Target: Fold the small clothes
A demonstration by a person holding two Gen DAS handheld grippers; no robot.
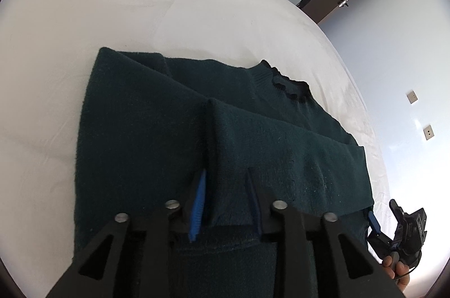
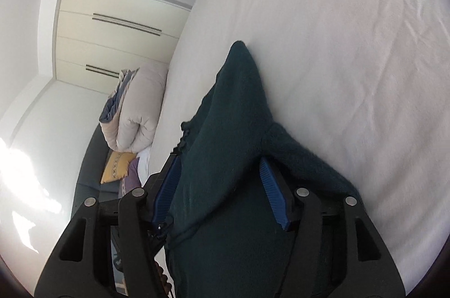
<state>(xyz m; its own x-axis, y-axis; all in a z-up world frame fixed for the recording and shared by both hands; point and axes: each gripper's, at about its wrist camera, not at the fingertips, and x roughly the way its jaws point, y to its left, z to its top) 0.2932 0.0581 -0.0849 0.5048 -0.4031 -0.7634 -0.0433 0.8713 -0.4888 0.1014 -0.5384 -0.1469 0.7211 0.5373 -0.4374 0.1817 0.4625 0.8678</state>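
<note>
Green sweater (image 1: 174, 129) lies between both parted grippers, white bed (image 1: 84, 17) bare beyond.

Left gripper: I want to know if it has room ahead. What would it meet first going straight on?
The sweater, at once: a fold of it already lies between the left gripper's open fingers. Depth is unclear.

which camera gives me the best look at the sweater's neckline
The left wrist view. There the dark green sweater lies spread on the white bed with its scalloped collar fully visible. The right wrist view catches only a sliver of collar edge, seen side-on.
</note>
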